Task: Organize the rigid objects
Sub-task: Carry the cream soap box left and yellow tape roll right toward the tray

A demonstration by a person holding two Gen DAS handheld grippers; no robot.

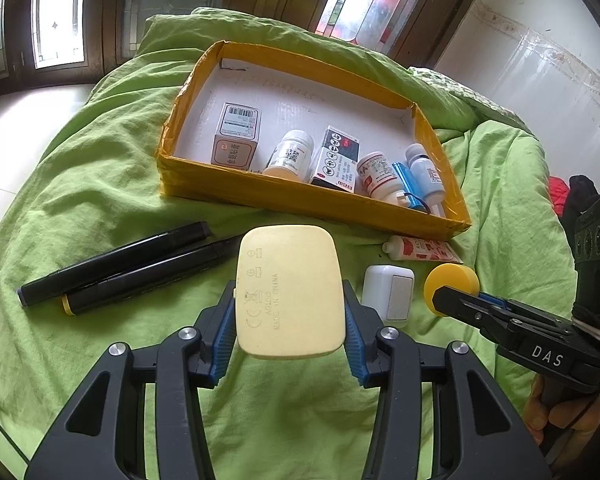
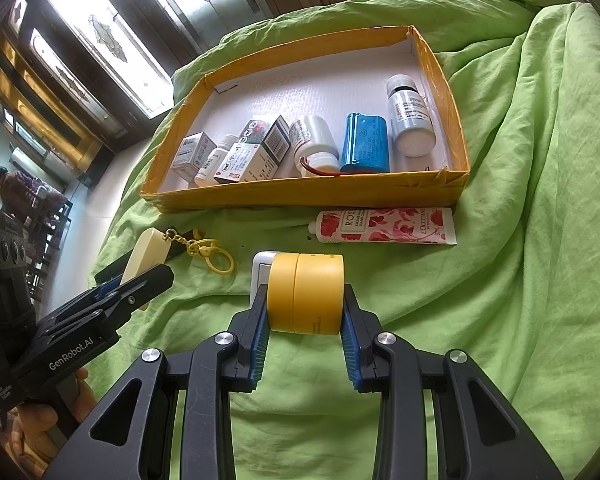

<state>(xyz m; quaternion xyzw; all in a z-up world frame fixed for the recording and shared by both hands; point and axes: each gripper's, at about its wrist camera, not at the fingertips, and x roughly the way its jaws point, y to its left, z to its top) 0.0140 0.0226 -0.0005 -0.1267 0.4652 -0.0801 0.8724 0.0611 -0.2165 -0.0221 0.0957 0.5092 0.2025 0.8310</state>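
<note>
My left gripper (image 1: 290, 308) is shut on a flat cream plastic device (image 1: 290, 292), held just above the green blanket; it also shows in the right wrist view (image 2: 146, 258) with a yellow key chain (image 2: 212, 252). My right gripper (image 2: 305, 308) is shut on a round yellow jar (image 2: 306, 294), seen in the left wrist view (image 1: 452, 282) too. The yellow cardboard tray (image 1: 300, 196) ahead holds several medicine boxes, bottles and a blue battery (image 2: 365, 144).
Two black markers (image 1: 116, 268) lie left of the left gripper. A white adapter (image 1: 388, 292) sits between the grippers. A rose hand-cream tube (image 2: 384, 226) lies along the tray's front wall. The green blanket (image 2: 520, 200) is rumpled.
</note>
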